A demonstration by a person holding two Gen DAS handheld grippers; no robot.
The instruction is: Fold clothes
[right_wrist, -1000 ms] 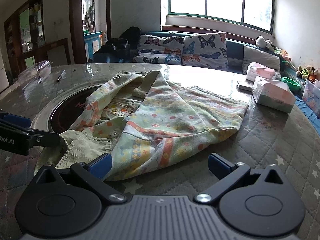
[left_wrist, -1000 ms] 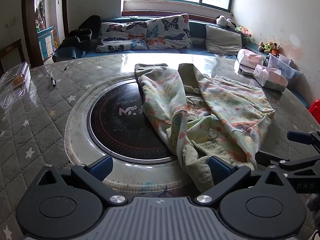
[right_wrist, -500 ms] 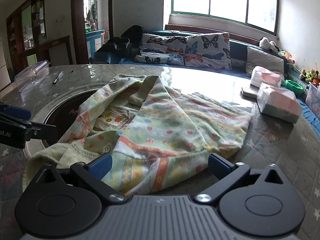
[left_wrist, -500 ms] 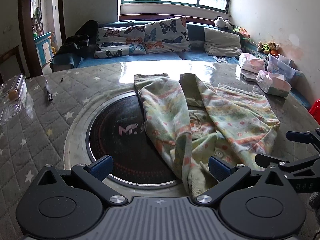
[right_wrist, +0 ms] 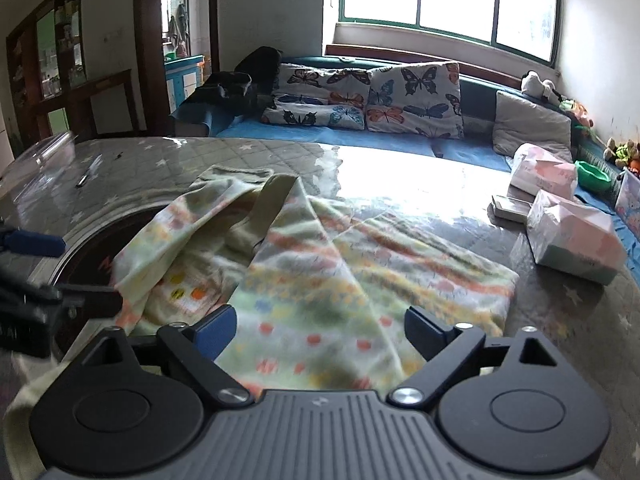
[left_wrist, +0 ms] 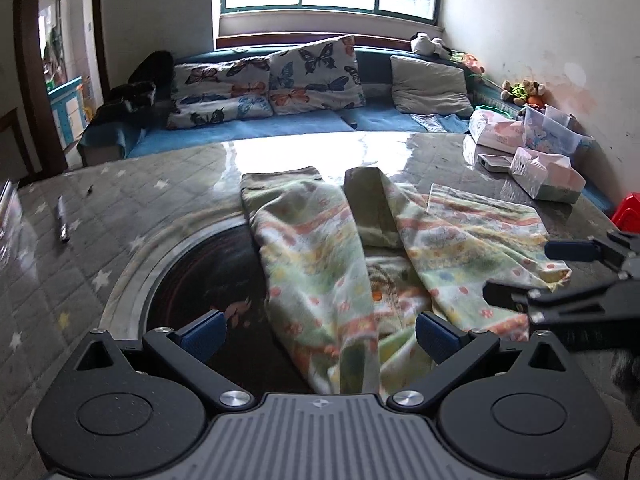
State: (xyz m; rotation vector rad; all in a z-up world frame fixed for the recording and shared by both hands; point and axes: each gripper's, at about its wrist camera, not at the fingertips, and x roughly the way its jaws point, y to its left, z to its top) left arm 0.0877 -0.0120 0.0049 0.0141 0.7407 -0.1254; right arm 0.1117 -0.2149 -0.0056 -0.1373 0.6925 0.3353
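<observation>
Lying rumpled on the grey star-quilted table [left_wrist: 120,216], partly over its round black glass inset [left_wrist: 208,280], was the pale green, orange-striped child's jacket [left_wrist: 320,264]. Showed 2 sleeves crossed loosely over the body, hem edges uneven; judged part-folded at most, with squaring and a final fold left. Stood wide and empty, the left black gripper with blue pads [left_wrist: 320,330], straddling the near hem without pinching. Stood equally wide, the right black gripper with blue pads [right_wrist: 320,330], low over the striped panel. Compared with 1 second ago, had both moved forward over the cloth, near collar now hidden under the left one; jacket itself little changed.
</observation>
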